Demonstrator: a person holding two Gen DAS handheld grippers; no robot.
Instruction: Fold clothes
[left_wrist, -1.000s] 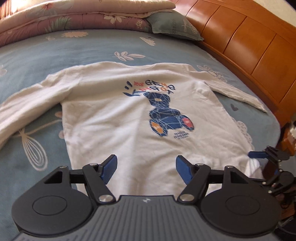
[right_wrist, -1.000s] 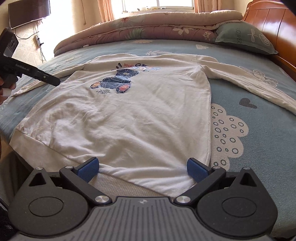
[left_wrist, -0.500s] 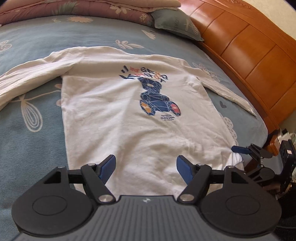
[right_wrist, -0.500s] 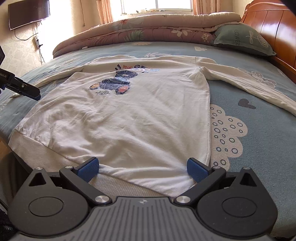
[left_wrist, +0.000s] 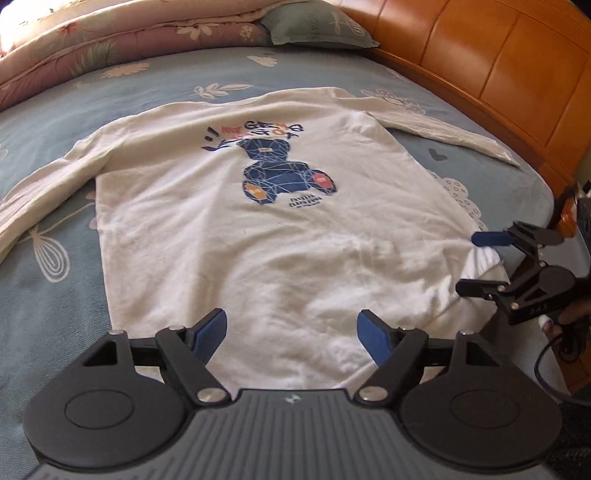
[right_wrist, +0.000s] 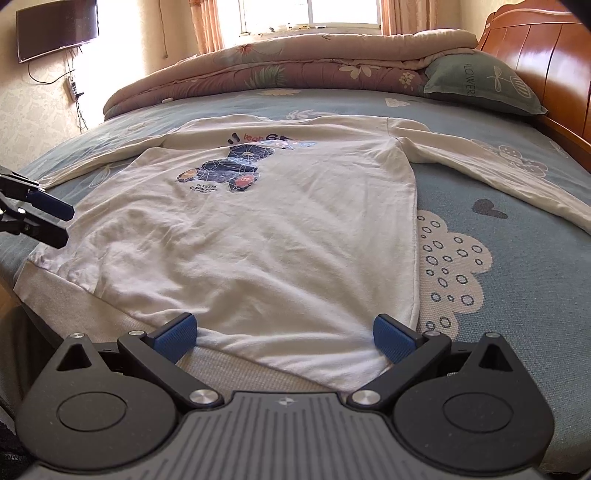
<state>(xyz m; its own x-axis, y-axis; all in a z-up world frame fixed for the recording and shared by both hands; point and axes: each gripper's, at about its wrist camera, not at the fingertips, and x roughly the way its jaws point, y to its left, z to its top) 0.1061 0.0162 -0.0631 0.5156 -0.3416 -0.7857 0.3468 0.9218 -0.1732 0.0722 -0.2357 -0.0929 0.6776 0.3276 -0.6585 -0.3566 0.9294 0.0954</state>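
Left wrist view: the white sweatshirt (left_wrist: 280, 236) lies flat, print up, across the middle of the blue bedsheet (left_wrist: 48, 295), sleeves spread to both sides. Bare sheet shows at left; the wooden headboard (left_wrist: 498, 66) closes the upper right. The left gripper (left_wrist: 293, 334) hangs over the hem, jaws opening, nothing pinched. Since a second ago the shirt sits lower in frame.

Right wrist view: the right gripper (right_wrist: 282, 334) stands wide apart over the hem corner, gripping nothing, unchanged. Open sheet lies right; the left gripper has dropped at the left edge.
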